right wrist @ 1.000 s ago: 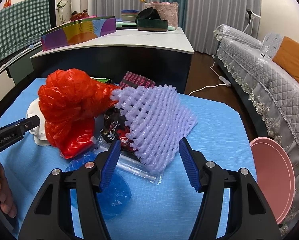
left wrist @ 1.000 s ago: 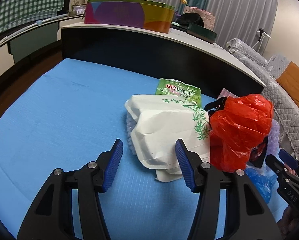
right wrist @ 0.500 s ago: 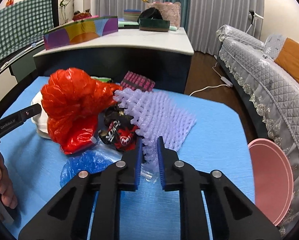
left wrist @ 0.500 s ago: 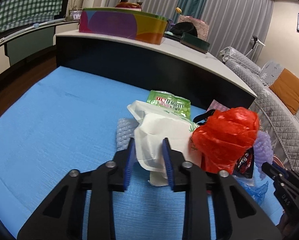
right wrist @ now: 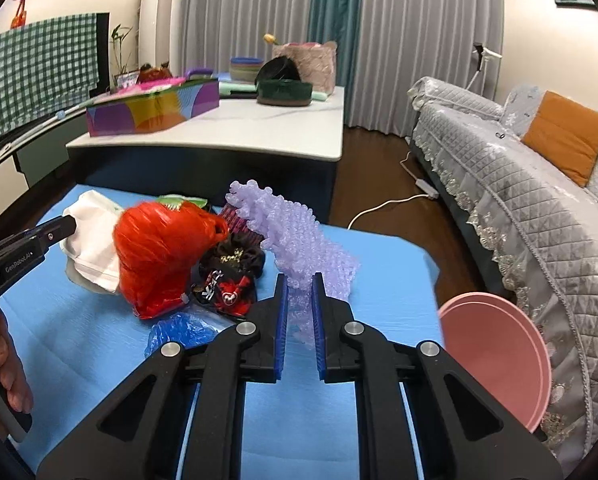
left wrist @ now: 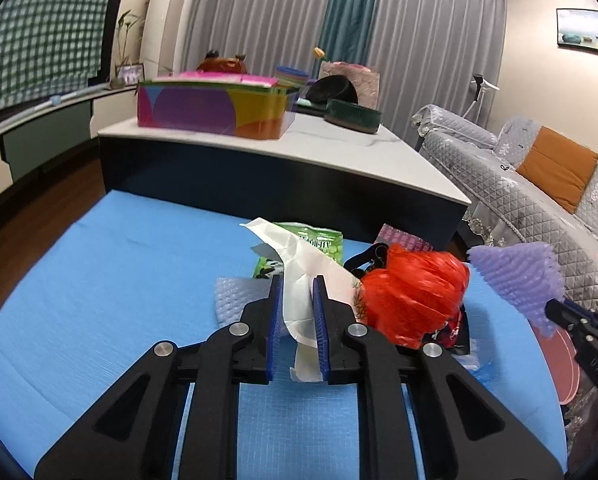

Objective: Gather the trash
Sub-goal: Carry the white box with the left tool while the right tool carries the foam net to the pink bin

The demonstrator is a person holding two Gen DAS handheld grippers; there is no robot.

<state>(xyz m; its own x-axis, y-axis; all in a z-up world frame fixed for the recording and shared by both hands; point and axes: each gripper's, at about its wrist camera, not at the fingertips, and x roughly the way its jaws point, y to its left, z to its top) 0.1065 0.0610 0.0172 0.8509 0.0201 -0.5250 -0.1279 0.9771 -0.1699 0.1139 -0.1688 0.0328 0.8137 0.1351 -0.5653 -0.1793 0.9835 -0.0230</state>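
A heap of trash lies on the blue mat (left wrist: 119, 280). My left gripper (left wrist: 295, 280) is closing on the white paper bag (left wrist: 299, 308); its pads press the bag's edge and hold it up off the mat. Beside the bag sit a red plastic bag (left wrist: 411, 296) and a green snack packet (left wrist: 319, 240). My right gripper (right wrist: 297, 278) is shut on the purple foam net (right wrist: 295, 236), which stands up from the pile. In the right wrist view the left gripper (right wrist: 69, 226) reaches the white bag (right wrist: 91, 248) from the left, next to the red bag (right wrist: 159, 248).
A black-and-red wrapper (right wrist: 227, 284), blue plastic (right wrist: 179, 332) and bubble wrap (left wrist: 235, 296) also lie in the heap. A pink basin (right wrist: 495, 356) stands off the mat's right edge, by the grey sofa (right wrist: 519, 184). A dark counter (left wrist: 299, 152) rises behind. A hand (right wrist: 3, 372) holds the left tool.
Both grippers went from wide open to closed, the left on the white bag and the right on the purple net, and both rose, pulling their items up from the pile.
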